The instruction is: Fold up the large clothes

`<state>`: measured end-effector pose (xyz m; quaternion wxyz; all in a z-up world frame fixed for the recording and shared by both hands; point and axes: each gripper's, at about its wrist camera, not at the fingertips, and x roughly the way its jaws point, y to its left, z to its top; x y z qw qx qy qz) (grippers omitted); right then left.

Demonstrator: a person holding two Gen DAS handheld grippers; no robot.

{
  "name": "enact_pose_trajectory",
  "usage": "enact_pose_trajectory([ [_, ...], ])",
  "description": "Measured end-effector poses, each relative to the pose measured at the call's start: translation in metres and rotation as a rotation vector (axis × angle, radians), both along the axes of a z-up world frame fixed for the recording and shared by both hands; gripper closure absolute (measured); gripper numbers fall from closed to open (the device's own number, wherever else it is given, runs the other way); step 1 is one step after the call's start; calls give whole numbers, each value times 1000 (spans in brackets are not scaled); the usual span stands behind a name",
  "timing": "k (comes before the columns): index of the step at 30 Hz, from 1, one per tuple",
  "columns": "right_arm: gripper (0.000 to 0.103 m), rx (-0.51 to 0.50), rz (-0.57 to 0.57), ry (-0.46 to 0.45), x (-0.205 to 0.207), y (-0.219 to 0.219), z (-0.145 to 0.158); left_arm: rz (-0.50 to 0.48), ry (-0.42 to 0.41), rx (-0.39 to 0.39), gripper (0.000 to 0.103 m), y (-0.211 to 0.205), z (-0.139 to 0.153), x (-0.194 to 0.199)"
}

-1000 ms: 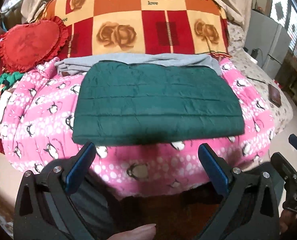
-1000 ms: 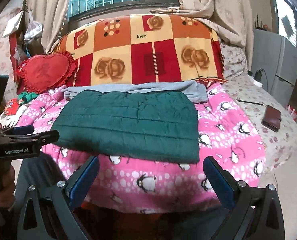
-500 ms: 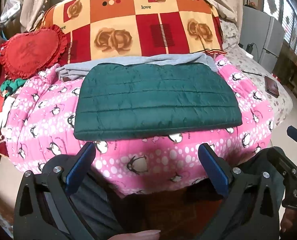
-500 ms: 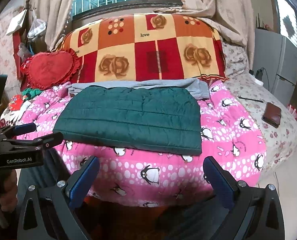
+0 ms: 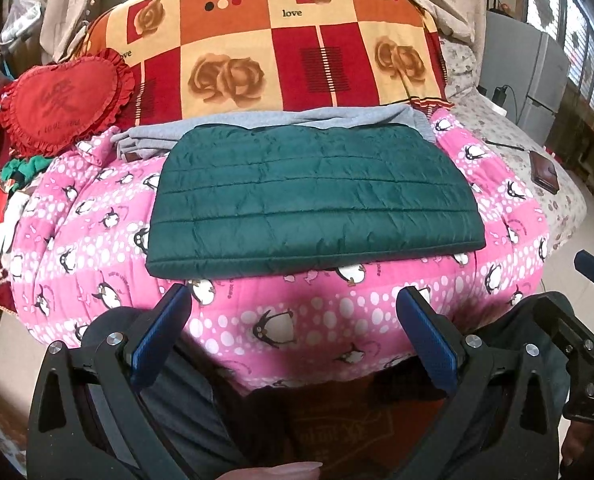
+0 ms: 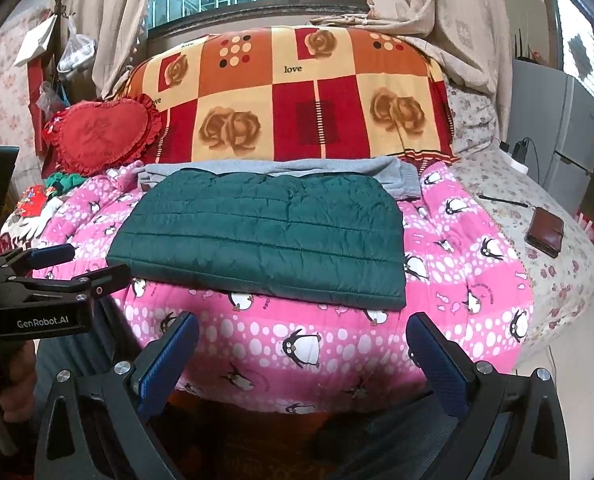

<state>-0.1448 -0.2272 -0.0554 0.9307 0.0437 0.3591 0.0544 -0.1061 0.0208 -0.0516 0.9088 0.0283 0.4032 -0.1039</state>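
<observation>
A dark green quilted jacket (image 5: 313, 196) (image 6: 265, 232) lies folded into a flat rectangle on the pink penguin blanket (image 5: 281, 316) (image 6: 297, 340). A folded grey garment (image 5: 265, 124) (image 6: 281, 168) lies just behind it, partly under its far edge. My left gripper (image 5: 297, 308) hangs open off the bed's near edge, below the jacket, holding nothing. My right gripper (image 6: 301, 336) is open too, level with the blanket's front side and apart from the jacket. In the right wrist view the left gripper (image 6: 57, 268) shows at the left edge, held by a hand.
A red-and-orange rose blanket (image 5: 281, 52) is piled at the back. A red heart cushion (image 5: 61, 100) and small clutter lie at the left. A brown wallet (image 6: 545, 232) and a cable rest on the flowered sheet at the right. A grey fridge (image 6: 557, 132) stands beyond.
Both grippers have drawn back and risen a little from the bed, so more of the blanket's front shows. The jacket has not moved. Both stay open.
</observation>
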Motion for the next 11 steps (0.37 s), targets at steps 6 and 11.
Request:
enact_pose_trajectory([
  [6,0,0,-2,3,0,1,0,-12,3,-6,1,0,-1,0],
  [11,0,-1,-1,4,0,2,-1,-23,7,-20,0,0,-4,-1],
])
